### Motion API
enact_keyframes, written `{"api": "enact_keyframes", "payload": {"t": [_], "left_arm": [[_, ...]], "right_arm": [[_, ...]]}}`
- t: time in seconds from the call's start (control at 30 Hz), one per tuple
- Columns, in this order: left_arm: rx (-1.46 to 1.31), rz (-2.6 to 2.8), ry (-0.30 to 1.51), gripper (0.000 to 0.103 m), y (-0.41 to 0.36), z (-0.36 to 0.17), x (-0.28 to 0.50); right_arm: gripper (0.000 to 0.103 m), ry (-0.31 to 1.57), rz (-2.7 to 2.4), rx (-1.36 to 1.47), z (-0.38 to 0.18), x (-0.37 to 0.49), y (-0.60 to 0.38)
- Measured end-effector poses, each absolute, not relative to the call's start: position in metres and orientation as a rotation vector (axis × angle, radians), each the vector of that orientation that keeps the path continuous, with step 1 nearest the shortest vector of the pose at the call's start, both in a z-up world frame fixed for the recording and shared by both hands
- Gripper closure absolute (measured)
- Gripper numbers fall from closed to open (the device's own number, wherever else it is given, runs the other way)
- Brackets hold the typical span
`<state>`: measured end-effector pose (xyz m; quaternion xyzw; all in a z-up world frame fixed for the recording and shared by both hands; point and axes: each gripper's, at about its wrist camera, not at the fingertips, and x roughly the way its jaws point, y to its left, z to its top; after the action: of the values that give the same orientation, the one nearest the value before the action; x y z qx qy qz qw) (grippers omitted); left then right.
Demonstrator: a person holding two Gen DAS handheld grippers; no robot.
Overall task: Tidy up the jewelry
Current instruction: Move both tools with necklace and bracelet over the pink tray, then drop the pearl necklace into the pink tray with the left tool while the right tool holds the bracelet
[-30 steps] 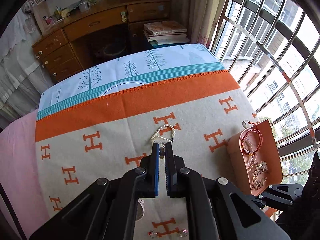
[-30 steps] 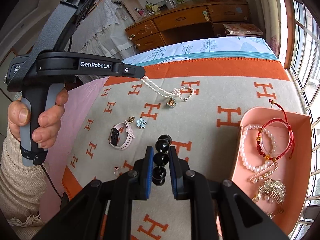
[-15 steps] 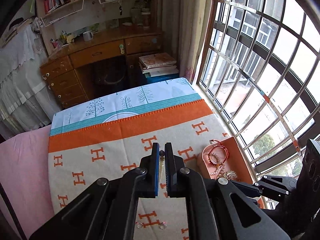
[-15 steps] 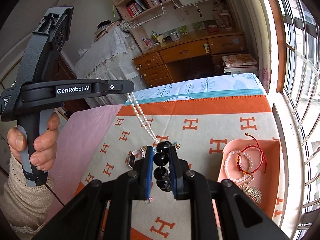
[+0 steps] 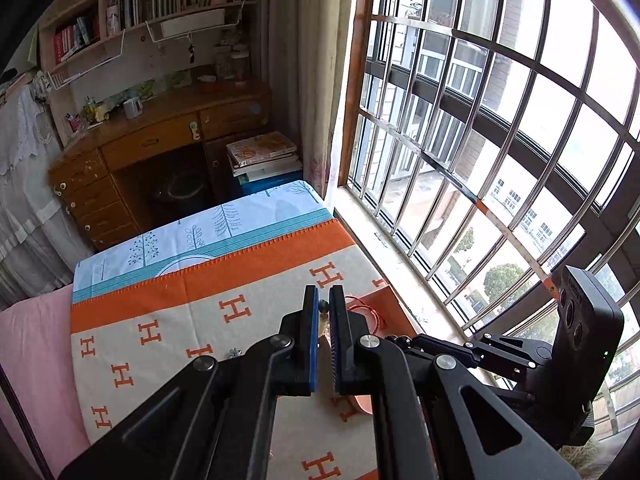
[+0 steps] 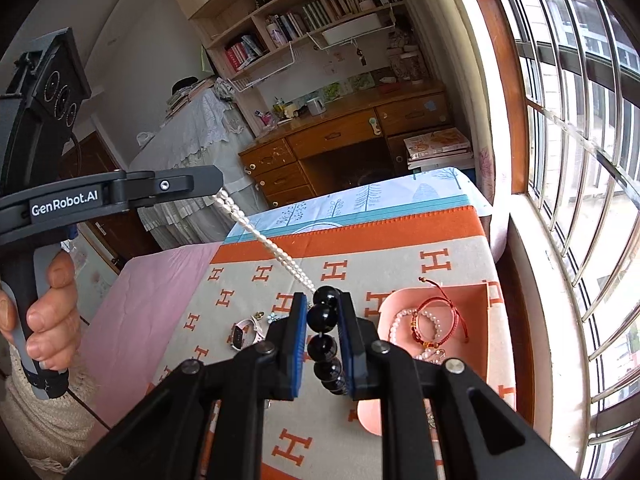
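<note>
The left gripper (image 6: 214, 184) is clamped tight on a pearl necklace (image 6: 264, 242), which hangs taut and doubled, running diagonally down from the fingertips toward the right gripper (image 6: 322, 312) (lower end hidden behind the black beads). From the left wrist view only a dark bead and a pale bit of strand show in the narrow slit of the left gripper (image 5: 322, 304).

The right gripper's jaws stand narrow, gripping a black bead bracelet (image 6: 324, 338); its beads line up along the fingers, long axis pointing forward and away, top bead poking past the tips.

Both are held above the orange-and-beige H-pattern blanket (image 6: 400, 248). The pink tray (image 6: 478, 344) lies to the right near the window, holding a red cord bracelet (image 6: 438, 312) and a pale bead bracelet (image 6: 400, 320) (more pieces lower down, partly hidden by the gripper). Left of the right gripper on the blanket: a watch with pale strap (image 6: 242, 334) and a small flower piece (image 6: 273, 317) just beside it.

A hand (image 6: 48, 320) in a knit sleeve grips the left handle. The pearl strand crosses between the two grippers.
</note>
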<state>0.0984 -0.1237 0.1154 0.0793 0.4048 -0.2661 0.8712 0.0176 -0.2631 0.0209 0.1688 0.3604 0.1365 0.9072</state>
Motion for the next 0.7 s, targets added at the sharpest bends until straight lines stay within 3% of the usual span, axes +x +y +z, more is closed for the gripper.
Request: {"api": "enact_keyframes", "payload": {"t": [0.7], "left_arm": [[0.269,-0.714,0.999,0.100,-0.219,0.048,0.075]], "right_arm": [[0.088,0.758,0.153,0.445,-0.011,-0.007,-0.329]]}}
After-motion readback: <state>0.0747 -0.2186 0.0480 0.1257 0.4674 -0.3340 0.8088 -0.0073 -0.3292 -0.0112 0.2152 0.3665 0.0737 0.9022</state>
